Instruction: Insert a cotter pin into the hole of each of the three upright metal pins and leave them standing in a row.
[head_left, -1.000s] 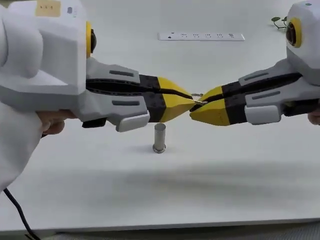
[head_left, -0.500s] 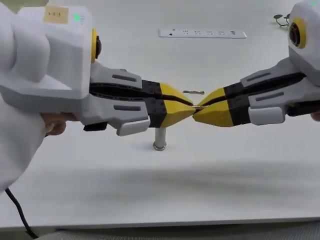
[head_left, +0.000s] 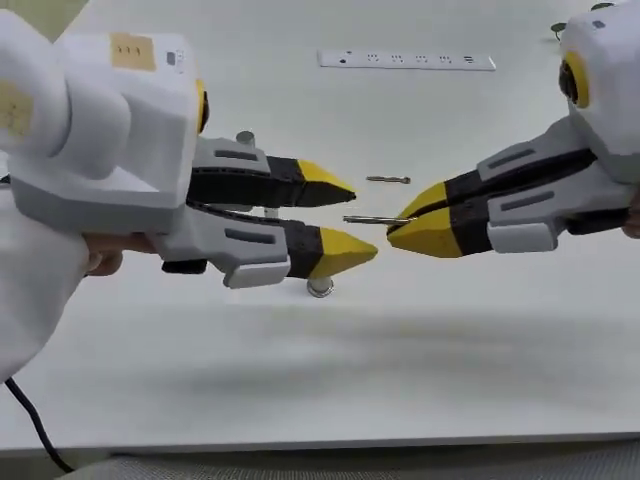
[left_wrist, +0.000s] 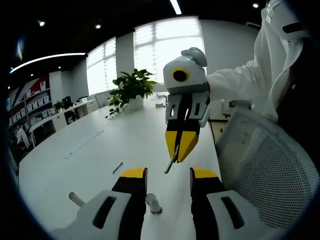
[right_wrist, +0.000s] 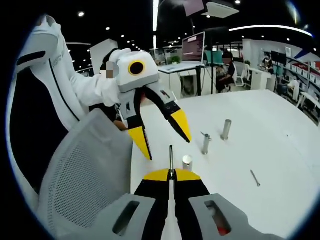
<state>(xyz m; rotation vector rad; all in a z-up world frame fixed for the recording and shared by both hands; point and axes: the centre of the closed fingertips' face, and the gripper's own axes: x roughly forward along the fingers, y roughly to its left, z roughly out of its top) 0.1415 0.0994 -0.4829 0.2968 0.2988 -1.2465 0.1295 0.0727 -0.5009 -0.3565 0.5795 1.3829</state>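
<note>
Presently the broad white desk (head_left: 300, 380) is carrying everything, with a long white power strip (head_left: 405, 61) lying along its far edge. The left gripper (head_left: 363, 221), a grey-and-black claw with yellow tips, is hanging over the desk's middle with its jaws spread and nothing between them. Facing it, the right gripper (head_left: 398, 222), of the same build, is clenching a thin silver cotter pin (head_left: 368, 219) by one end. The pin is sticking out level toward the left claw's gap, in the air above the desk. Which end is being pinched I cannot tell.

A short upright steel pin (head_left: 320, 287) is standing below the two tips, toward the near edge. A second steel pin (head_left: 244, 138) is showing behind the left gripper, nearer the far edge. A spare cotter pin (head_left: 388, 180) is lying flat between the held one and the power strip.

The held pin is looking light, springy and smooth, so it is likely to swivel in a tip-only pinch. Gripping near its looped head, leaving the legs free, seems best. The narrow-based steel pins are probably going to topple easily.
</note>
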